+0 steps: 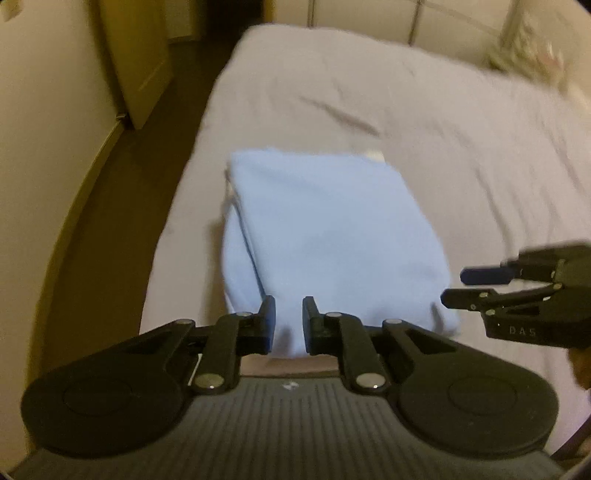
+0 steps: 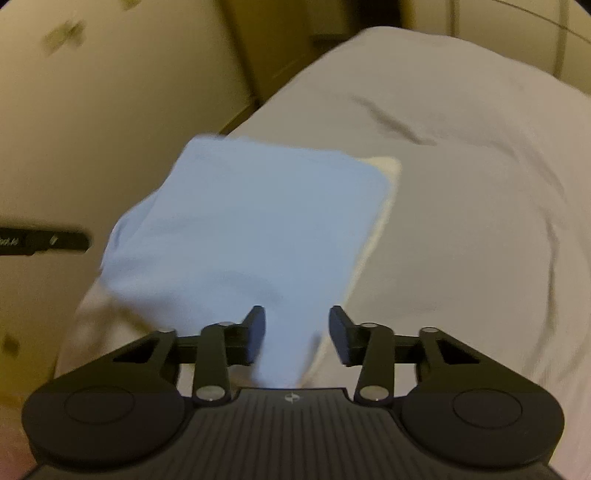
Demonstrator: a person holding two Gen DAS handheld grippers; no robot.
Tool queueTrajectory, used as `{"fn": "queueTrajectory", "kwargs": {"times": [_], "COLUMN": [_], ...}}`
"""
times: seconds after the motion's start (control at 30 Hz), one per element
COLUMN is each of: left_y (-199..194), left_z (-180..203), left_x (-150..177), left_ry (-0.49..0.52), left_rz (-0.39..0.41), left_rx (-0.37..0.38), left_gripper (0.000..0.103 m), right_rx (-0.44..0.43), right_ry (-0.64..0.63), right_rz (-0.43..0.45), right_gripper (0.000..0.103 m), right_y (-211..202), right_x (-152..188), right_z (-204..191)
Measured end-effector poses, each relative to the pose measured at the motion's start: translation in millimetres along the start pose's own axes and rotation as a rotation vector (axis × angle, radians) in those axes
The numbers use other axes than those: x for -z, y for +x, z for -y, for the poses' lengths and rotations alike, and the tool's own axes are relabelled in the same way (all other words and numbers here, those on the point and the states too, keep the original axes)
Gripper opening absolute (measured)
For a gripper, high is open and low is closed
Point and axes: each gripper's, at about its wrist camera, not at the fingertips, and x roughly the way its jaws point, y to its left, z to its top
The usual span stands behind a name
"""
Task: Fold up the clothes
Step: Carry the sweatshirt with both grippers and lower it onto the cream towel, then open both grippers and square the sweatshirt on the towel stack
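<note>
A light blue folded garment lies on the bed's pale sheet near its left edge. It also shows in the right wrist view, with a cream layer showing under its right side. My left gripper hangs over the garment's near edge, its jaws a small gap apart, with blue cloth seen between them. My right gripper is open over the near right corner, with cloth between its fingers. The right gripper also shows in the left wrist view, beside the garment's right edge.
Dark floor and a cream wall run along the bed's left side, with a wooden door beyond. A metal headboard and a rumpled item sit at the far end. The left gripper's finger shows at left.
</note>
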Motion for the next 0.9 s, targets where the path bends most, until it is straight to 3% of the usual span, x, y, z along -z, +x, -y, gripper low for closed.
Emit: {"fn": "queueTrajectory", "kwargs": {"times": [0.17,0.23,0.4,0.53,0.67,0.8,0.9], "left_y": [51.5,67.5,50.7,29.8,8.8,47.8,90.1], "left_z": [-16.5,-23.3,-23.8,-22.6,-21.5,-18.1,-24.8], "left_x": [22.5,29.7,15.7,-1.1,-18.0,-20.4,-17.0], "left_ry": [-0.058,-0.058,-0.037,-0.030,-0.023,0.033,0.063], "left_rz": [-0.067,-0.049,-0.018,0.005,0.027,-0.039,-0.096], "left_rx": [0.012,0.019,0.055,0.090,0.125,0.110,0.092], "left_gripper": [0.011,0.013,0.013,0.011,0.011,0.011,0.007], "right_rx": [0.027,0.044,0.080,0.046,0.008,0.005,0.032], "right_ry": [-0.093,-0.144,-0.246,-0.155,-0.093,-0.077,-0.055], "right_rz": [-0.048,-0.063,-0.093,-0.093,0.001,-0.020,-0.090], "right_gripper": [0.039,0.041,0.046,0.043,0.039,0.037,0.037], "right_y": [31.9,44.2,62.6,55.5,31.3,47.6,75.6], "right_x": [8.5,12.1,13.0,-12.3,-39.1,-51.5,-43.1], "right_z": [-31.9,-41.4,-58.1,-46.9,-43.3,-48.8,-53.4]}}
